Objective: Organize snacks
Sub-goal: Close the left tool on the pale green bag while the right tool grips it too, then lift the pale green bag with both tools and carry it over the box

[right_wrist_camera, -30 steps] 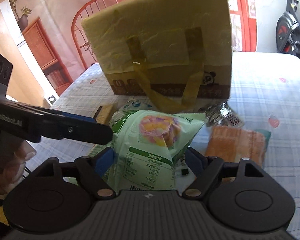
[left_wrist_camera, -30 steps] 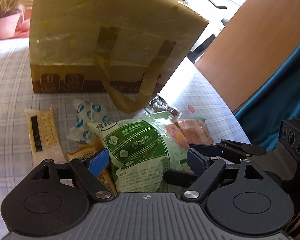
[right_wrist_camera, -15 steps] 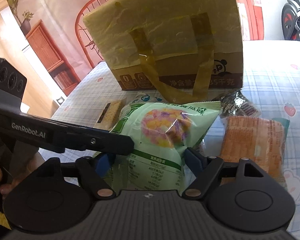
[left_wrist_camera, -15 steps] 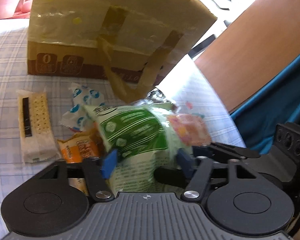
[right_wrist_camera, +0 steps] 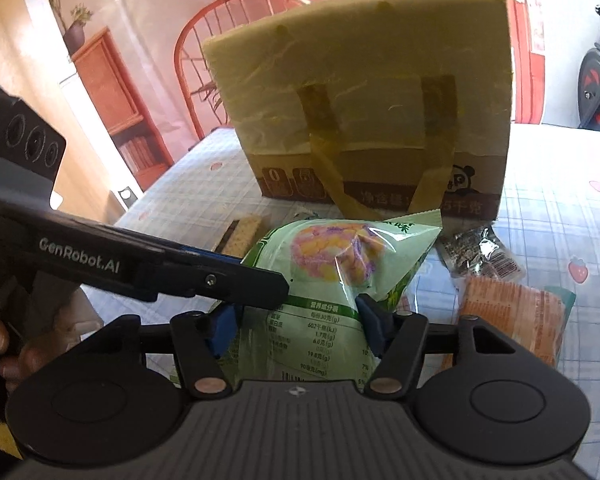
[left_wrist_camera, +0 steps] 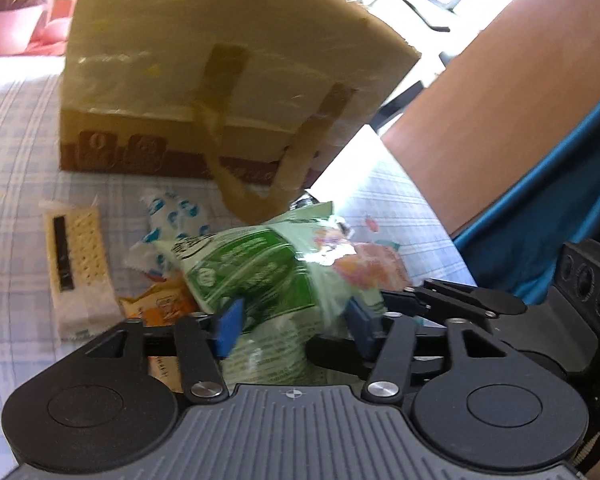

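Observation:
A puffy green snack bag (left_wrist_camera: 260,276) stands tilted up off the checked tablecloth, in front of a yellow-brown carton (left_wrist_camera: 228,80) with strap handles. My left gripper (left_wrist_camera: 294,326) has the bag between its blue pads, which touch both sides; its jaws are opening slightly. My right gripper (right_wrist_camera: 298,330) grips the same green snack bag (right_wrist_camera: 332,264) from the other side, and its jaws are closing with the pads pressing in. The left gripper's finger (right_wrist_camera: 220,280) lies against the bag's left edge in the right wrist view.
A cracker pack (left_wrist_camera: 78,268), blue-and-white candies (left_wrist_camera: 168,216) and an orange packet (left_wrist_camera: 160,308) lie left of the bag. An orange-striped packet (right_wrist_camera: 508,320) and a silver wrapper (right_wrist_camera: 476,252) lie to its right. A red chair (right_wrist_camera: 220,40) stands behind the carton (right_wrist_camera: 360,92).
Both pairs of jaws have narrowed onto the green bag. The bag has been pulled more upright, and its top now rises in front of the carton's handles.

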A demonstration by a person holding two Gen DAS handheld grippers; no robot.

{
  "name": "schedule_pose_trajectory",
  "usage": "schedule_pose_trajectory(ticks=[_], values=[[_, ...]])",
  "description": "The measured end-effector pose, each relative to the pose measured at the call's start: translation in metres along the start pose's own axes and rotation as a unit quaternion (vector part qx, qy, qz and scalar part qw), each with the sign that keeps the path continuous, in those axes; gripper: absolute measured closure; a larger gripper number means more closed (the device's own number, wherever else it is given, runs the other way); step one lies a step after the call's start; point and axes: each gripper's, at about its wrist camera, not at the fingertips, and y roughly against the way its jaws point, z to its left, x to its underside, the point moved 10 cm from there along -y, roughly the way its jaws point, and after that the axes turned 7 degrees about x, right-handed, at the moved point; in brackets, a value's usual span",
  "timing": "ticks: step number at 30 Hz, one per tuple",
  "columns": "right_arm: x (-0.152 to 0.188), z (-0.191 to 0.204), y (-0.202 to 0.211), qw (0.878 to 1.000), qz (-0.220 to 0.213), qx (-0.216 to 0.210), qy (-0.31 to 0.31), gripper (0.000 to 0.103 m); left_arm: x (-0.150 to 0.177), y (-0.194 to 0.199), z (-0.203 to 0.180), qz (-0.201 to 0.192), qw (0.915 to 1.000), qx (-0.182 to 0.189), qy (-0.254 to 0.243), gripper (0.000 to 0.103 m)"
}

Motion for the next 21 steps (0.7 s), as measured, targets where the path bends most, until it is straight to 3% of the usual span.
schedule_pose_trajectory(ticks=[2,8,17,21], values=[[0.002,-0.002,-0.001,1.0,0.005,-0.001,-0.002,0.04,-0.001,-0.001,0.007,-0.001,0.9999,-0.011,0.007,0.028],[0.007,-0.007,-0.002,1.0,0.016,0.003,-0.002,0.04,-0.004,-0.013,0.013,0.007,0.9999,-0.007,0.004,0.017],[0.011,-0.018,-0.004,1.0,0.023,0.002,-0.02,0.04,-0.004,-0.031,0.02,0.014,0.9994,0.029,0.015,0.012],[0.01,-0.019,-0.005,0.999,0.022,0.002,-0.024,0.04,-0.006,-0.03,0.016,0.007,0.999,0.042,0.009,0.019]])
